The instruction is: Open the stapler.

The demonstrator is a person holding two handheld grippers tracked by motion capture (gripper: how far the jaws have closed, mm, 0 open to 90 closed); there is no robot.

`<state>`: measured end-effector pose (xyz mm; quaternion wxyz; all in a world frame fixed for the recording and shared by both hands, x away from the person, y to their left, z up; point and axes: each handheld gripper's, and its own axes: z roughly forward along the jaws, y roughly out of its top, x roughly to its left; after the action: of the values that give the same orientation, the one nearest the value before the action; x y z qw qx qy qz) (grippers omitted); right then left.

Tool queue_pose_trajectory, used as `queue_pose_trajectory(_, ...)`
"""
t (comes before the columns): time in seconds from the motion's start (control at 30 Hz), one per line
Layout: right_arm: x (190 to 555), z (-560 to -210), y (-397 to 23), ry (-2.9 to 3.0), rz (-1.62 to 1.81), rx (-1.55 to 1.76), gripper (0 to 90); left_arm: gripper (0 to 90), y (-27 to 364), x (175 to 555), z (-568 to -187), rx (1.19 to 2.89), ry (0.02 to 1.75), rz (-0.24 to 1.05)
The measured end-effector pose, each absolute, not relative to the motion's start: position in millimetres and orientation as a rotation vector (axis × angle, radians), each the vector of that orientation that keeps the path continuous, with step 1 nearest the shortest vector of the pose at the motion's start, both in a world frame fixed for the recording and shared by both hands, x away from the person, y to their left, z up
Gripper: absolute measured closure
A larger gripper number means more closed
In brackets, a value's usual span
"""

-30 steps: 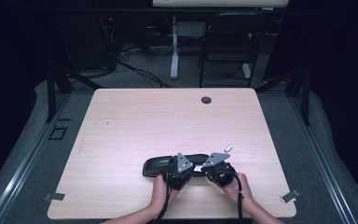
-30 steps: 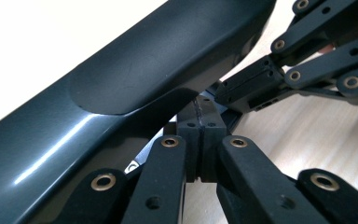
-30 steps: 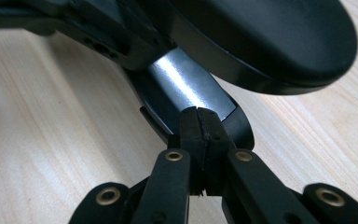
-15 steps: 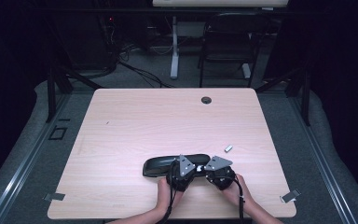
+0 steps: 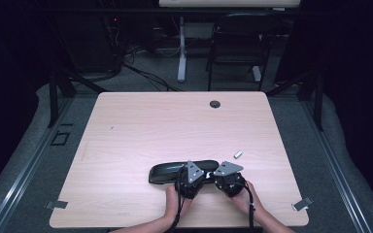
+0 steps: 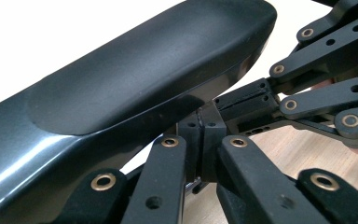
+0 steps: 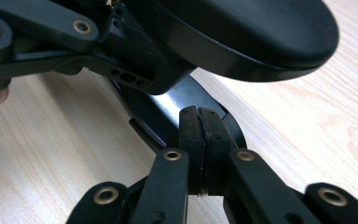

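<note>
Near the worktop's [image 5: 126, 145] front edge, my claws [image 5: 209, 180] pinch the black case's [image 5: 165, 172] lid, now opened wider (little silver piece [image 5: 238, 155] uncovered).

Glossy black plastic case [image 6: 121, 93] lies on pale, smooth wood-grain table [image 5: 150, 126].

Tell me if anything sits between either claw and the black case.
Nothing visible does. The left claw and the right claw are both shut, right up against the black case, beneath its raised lid. The small silver piece lies apart on the table, to the right of the case.
</note>
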<state>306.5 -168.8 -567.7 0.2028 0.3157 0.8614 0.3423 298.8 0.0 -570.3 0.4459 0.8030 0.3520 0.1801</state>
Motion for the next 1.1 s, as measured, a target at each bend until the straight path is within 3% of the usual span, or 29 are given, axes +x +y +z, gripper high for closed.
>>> queue_pose_trajectory(1.1,309.4,-566.8,-170.6,2.427,0.979,0.921,90.0,90.0,-3.7,299.3,-573.3,1.951,0.857,0.458)
